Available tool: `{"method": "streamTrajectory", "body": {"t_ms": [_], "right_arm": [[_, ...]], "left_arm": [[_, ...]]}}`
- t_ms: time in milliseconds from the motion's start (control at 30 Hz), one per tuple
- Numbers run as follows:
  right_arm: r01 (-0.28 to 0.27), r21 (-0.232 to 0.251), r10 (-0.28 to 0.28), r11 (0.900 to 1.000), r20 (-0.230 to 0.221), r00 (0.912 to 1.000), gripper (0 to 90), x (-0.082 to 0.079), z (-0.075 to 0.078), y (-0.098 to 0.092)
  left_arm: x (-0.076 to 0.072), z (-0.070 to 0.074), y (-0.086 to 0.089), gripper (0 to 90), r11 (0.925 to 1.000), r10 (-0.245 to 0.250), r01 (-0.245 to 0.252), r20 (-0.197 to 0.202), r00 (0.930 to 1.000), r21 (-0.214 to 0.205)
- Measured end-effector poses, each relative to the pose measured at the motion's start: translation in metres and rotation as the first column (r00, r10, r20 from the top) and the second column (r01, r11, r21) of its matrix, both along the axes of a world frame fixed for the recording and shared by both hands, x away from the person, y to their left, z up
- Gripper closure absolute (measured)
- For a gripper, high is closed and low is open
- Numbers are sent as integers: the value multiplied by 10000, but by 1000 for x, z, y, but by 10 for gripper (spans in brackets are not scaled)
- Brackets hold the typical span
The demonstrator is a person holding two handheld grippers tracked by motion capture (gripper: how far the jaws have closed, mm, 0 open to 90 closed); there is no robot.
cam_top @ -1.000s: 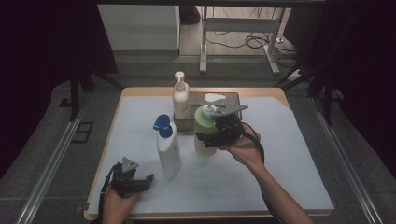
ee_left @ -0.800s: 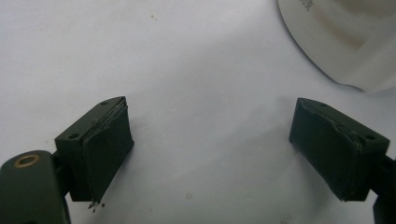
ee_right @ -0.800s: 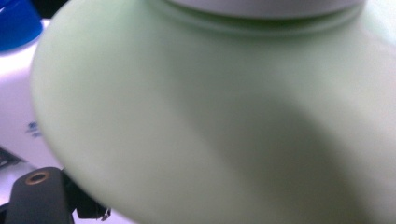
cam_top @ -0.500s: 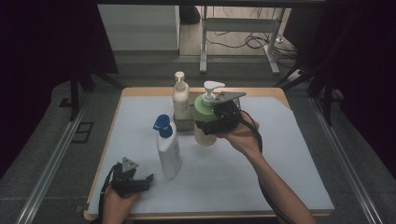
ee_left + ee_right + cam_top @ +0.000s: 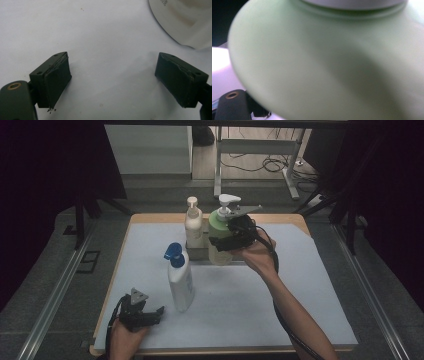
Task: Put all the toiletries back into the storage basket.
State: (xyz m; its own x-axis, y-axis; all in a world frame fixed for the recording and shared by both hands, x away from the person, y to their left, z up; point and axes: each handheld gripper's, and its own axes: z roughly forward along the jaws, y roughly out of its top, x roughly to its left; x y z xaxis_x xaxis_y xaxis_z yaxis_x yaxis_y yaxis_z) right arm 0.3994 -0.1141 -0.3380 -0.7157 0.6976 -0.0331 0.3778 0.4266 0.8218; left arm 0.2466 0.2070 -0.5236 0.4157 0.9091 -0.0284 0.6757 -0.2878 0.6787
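Gripping the green pump bottle (image 5: 218, 236) around its upper body, our right gripper (image 5: 226, 240) has its jaws clamped on either side of the rounded shoulder, and in the right gripper view that pale green shoulder (image 5: 332, 62) looms very close, blurred, with a white collar just visible at the top edge. We see the bottle at the far middle of the table, its white pump head (image 5: 227, 201) upright above the gripper; whether its base touches the surface or hangs just above it we cannot tell. Just beside it on the left stands a cream pump bottle (image 5: 193, 226), the two nearly touching, and a low grey block (image 5: 197, 253) sits at the foot of that pair. Nearer to us, well apart from the green bottle, a white bottle with a blue pump (image 5: 180, 279) stands upright on the white sheet (image 5: 280, 310) that covers the wooden table (image 5: 150, 217). Our left gripper (image 5: 159, 312) rests low at the near left corner of the sheet, jaws spread wide with nothing between them; in the left gripper view its two black pads (image 5: 56, 80) frame bare white sheet, with the rounded base of the white bottle (image 5: 185, 22) at the upper right.
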Motion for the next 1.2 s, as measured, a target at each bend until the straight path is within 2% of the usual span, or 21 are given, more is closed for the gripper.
{"method": "streamTrajectory", "body": {"t_ms": [900,1200], "right_arm": [[1019,54,-1020,9948,189,9946,121,49,6,8],[1315,-49,-1314,9913,192,9911,121,64,-1,8]], "left_arm": [[0,0,0,125,10000,-1,1,-4,10000,-8],[0,0,0,125,10000,4,-4,-5,10000,-14]]}}
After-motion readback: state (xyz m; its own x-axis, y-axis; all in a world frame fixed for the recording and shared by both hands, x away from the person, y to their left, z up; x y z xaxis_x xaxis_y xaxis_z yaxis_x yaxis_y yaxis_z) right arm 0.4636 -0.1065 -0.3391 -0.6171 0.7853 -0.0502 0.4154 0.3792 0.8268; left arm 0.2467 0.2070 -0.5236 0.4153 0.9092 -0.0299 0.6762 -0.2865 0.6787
